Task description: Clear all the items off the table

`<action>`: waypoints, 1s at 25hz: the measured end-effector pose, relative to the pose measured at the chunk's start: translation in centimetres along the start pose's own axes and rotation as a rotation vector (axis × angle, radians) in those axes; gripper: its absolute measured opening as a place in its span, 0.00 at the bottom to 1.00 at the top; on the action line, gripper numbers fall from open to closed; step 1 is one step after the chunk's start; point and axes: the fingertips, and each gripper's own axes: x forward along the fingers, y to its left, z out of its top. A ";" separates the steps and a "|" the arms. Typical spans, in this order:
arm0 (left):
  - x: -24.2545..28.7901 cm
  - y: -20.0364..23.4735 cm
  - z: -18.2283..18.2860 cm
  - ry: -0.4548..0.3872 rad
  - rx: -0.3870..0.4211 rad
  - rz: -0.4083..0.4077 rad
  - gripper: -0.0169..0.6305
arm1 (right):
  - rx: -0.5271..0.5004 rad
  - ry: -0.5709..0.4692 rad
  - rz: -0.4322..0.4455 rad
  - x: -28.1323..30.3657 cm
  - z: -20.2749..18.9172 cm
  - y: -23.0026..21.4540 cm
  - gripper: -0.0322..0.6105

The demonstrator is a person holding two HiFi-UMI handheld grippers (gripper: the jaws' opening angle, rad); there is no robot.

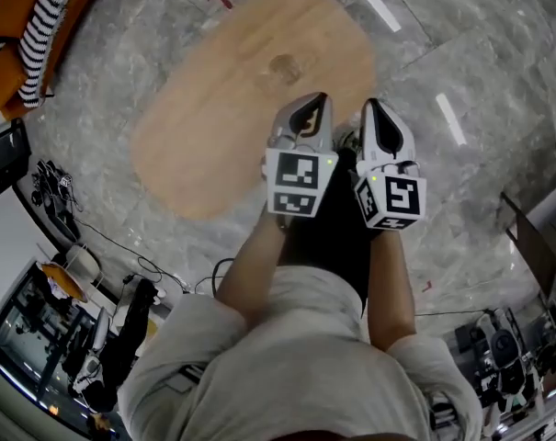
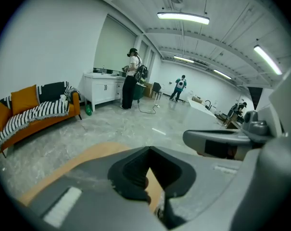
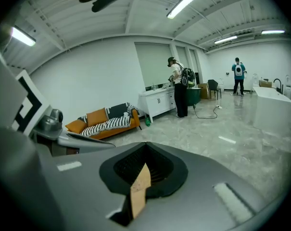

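Observation:
The oval wooden table (image 1: pixel 241 108) stands below me on the marble floor, and I see nothing on its top. My left gripper (image 1: pixel 310 107) and right gripper (image 1: pixel 377 110) are held side by side over the table's near right edge, both shut with nothing between the jaws. In the left gripper view the shut jaws leave only a thin slit that shows the wooden table (image 2: pixel 82 160). A sliver of the table (image 3: pixel 139 191) shows the same way in the right gripper view. The left gripper (image 2: pixel 147 153) and right gripper (image 3: pixel 145 148) both point across the room.
An orange sofa (image 2: pixel 34 112) with a striped blanket stands at the left wall, also in the head view's corner as the sofa (image 1: pixel 25 35). A person (image 2: pixel 131 81) stands at a white cabinet (image 2: pixel 104 88). Cables and equipment (image 1: pixel 94 301) lie on the floor at my left.

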 end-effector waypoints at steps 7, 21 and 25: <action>3.8 1.4 -3.3 0.043 0.080 0.015 0.06 | 0.016 -0.066 0.052 4.0 -4.3 -2.6 0.06; 6.9 7.4 -13.0 0.309 0.303 0.079 0.06 | -0.116 0.009 0.100 10.0 -12.7 -3.4 0.06; 8.8 7.0 -14.5 0.359 0.347 0.071 0.06 | -0.055 0.026 0.118 10.0 -14.6 -3.4 0.06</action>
